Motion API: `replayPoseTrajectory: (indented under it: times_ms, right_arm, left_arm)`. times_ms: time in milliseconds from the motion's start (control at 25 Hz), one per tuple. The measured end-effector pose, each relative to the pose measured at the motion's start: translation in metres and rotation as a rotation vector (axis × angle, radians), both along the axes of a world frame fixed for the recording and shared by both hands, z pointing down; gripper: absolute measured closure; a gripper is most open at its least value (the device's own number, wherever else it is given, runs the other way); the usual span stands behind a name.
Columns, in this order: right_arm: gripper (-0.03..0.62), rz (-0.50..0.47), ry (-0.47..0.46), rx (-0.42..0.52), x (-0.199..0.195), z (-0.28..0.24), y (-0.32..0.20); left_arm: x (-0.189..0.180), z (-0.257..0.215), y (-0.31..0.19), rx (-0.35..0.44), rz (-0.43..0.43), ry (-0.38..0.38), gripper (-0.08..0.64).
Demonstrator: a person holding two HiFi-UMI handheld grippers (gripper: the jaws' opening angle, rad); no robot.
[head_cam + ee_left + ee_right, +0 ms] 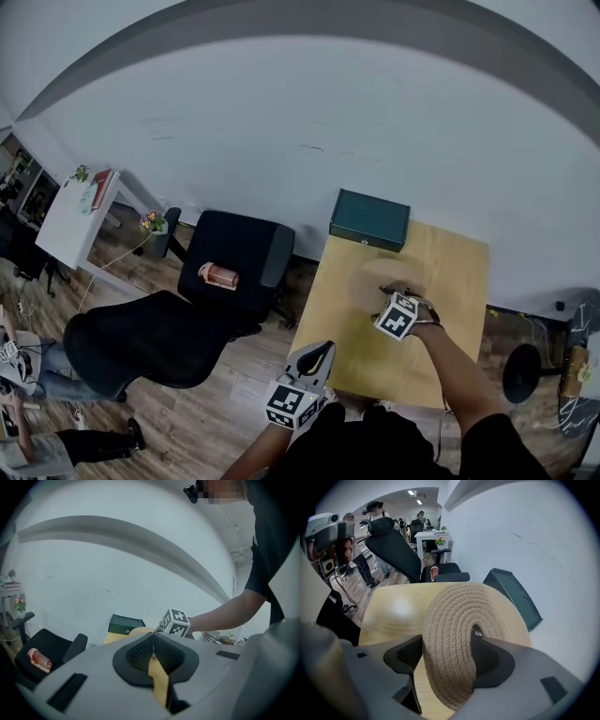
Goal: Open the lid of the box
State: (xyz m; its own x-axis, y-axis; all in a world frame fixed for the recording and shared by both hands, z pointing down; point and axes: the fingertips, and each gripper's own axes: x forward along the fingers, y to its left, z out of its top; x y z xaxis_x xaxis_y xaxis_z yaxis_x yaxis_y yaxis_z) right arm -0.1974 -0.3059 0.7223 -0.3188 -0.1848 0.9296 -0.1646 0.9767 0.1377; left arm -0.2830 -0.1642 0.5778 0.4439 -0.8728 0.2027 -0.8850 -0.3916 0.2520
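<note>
R gripper point(449, 648), jaws wide, is clamped across the woven lid point(454, 616) of the box point(384, 274) near the green case point(369, 219), prob. to lift it off, while L gripper point(152, 651), shut & empty, hangs well back from the case, out of the way.

Soft even light, fisheye-warped edges.

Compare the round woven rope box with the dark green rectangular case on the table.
The round beige woven rope box is coiled; the dark green rectangular case is smooth. The box sits mid-table, the case at its far edge. Fingers of the right gripper clasp the box; the case is untouched. Both rest on the light wooden table.
</note>
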Motion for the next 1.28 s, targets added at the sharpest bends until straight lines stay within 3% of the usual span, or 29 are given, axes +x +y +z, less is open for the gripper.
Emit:
replayPoseTrajectory:
  times_ms: [320,680,1280]
  right_arm:
    - [0.268,-0.043,0.027,0.000,0.001,-0.003,0.002]
    - [0.279,-0.079,0.011,0.085,0.016,-0.024,0.014]
    - [0.281,0.008,0.013,0.153,0.117,-0.063,0.055]
  left_arm:
    - [0.005,0.004,0.005,-0.019,-0.022,0.009,0.540]
    - [0.019,-0.003,0.000,-0.006,-0.012,-0.008,0.540]
    - [0.082,-0.010,-0.011,0.007,0.117,-0.006,0.540]
